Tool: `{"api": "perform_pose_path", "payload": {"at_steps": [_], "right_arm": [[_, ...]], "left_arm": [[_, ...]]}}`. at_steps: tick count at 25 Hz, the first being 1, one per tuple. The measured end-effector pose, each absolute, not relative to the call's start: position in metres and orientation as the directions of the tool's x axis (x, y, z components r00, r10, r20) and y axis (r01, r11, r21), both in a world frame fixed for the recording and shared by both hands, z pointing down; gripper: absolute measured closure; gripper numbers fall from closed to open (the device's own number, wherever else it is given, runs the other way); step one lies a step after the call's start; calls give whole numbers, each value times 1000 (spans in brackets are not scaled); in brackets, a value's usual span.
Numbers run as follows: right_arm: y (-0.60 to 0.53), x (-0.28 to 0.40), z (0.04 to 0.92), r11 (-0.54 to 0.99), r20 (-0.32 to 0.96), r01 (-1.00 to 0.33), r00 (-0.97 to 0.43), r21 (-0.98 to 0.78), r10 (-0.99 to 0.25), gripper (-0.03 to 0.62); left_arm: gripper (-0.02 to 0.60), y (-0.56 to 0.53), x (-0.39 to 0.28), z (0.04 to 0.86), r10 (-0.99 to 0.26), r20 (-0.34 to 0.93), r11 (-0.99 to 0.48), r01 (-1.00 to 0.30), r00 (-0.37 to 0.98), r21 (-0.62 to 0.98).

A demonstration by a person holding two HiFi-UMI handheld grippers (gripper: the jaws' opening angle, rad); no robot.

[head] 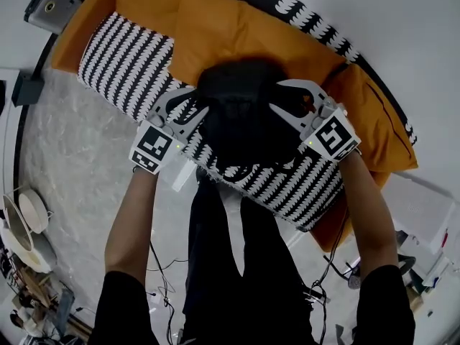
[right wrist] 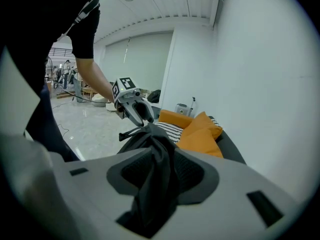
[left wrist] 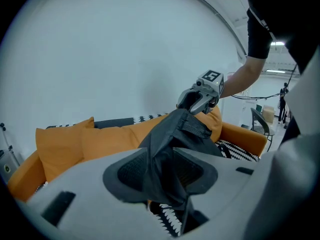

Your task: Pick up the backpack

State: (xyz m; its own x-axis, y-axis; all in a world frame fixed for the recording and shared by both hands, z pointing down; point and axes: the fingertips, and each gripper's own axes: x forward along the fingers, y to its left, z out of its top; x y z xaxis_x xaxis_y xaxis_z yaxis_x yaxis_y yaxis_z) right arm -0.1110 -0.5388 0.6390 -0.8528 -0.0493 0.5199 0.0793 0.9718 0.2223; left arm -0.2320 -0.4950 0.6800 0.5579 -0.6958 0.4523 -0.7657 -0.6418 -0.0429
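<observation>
Left claw (head: 192, 110) and right claw (head: 284, 103) angle down on outstretched arms, jaws spread wide around backpack (head: 241, 128) fabric.

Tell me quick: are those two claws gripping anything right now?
Left gripper: open, black fabric backpack loose between its jaws.
Right gripper: open, the same backpack's fabric between its jaws.

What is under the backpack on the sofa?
The black-and-white patterned seat cover shows on both sides of the backpack, with orange cushions behind it. The patch directly beneath cannot be seen, because the bag covers it.
</observation>
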Motion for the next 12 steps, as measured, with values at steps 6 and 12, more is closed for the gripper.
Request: {"api": "perform_pose_path", "payload": {"at_steps": [6, 12], "right_arm": [[-541, -118, 647, 975, 513, 88, -858, 205, -30, 450], [-545, -125, 652, 977, 523, 96, -852, 192, -19, 451]], "left_arm": [[430, -500, -233, 689, -690, 463, -648, -760, 556, -53], [430, -507, -239, 695, -691, 467, -646, -762, 552, -53]]}}
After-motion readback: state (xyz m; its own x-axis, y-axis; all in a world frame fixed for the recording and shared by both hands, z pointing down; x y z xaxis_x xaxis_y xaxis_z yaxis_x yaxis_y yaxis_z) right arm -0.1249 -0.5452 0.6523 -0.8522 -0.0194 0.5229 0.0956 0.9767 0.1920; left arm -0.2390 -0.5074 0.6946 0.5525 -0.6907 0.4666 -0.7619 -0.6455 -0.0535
